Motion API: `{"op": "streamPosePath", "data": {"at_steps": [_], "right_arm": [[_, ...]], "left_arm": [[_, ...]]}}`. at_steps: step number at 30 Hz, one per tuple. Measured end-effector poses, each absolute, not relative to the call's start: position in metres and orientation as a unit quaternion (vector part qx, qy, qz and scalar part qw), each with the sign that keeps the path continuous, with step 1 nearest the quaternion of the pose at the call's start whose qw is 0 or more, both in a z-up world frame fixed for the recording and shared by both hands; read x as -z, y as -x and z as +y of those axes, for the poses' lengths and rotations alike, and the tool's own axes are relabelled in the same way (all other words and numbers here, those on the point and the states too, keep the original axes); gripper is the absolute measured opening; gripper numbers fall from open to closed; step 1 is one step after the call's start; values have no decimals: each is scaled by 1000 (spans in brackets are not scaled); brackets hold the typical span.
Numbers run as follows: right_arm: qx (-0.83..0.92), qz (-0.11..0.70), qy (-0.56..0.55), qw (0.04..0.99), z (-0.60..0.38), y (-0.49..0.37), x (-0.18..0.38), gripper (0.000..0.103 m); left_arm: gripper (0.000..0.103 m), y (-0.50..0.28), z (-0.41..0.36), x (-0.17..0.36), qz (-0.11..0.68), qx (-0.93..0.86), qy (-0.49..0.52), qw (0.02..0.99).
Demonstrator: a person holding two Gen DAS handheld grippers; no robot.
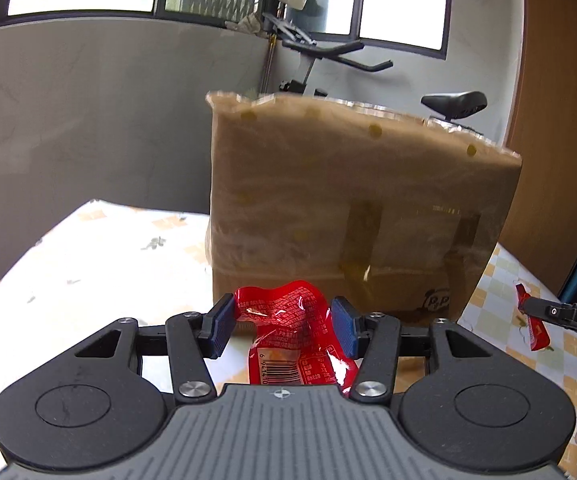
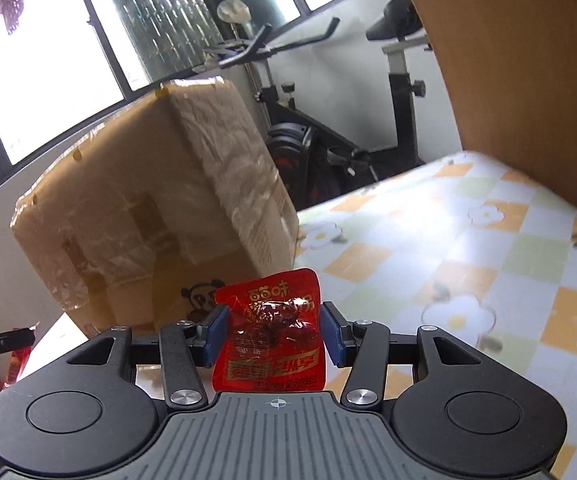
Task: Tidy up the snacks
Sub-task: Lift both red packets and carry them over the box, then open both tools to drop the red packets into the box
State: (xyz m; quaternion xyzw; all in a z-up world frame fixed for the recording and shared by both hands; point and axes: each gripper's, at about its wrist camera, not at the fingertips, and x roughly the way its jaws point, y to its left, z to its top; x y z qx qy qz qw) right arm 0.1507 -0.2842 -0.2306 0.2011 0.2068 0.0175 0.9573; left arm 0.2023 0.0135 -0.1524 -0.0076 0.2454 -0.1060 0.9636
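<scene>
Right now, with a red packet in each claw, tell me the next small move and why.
Probably carry both up over the cardboard box. The left claw and right claw each pinch a red snack packet, and the box's rim stands above both.

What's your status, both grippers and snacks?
Left gripper shut on red snack packet. Right gripper shut on second red packet. Taped cardboard box close ahead.

A home room — exercise bike [image 2: 328, 128], floral tablecloth [image 2: 488, 260]
</scene>
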Motion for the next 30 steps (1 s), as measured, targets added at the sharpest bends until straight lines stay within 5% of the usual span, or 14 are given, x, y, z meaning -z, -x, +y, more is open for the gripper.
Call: {"op": "streamPosePath", "data": {"at_steps": [12, 23, 30], "right_arm": [[-113, 85, -139, 980, -286, -223, 89, 46], [-96, 169, -73, 978, -233, -298, 101, 47], [-89, 182, -45, 978, -226, -289, 111, 58]], "left_arm": [[56, -249, -19, 39, 135, 187, -18, 973], [58, -328, -62, 56, 195, 167, -1, 966], [69, -334, -54, 76, 219, 163, 16, 962]]}}
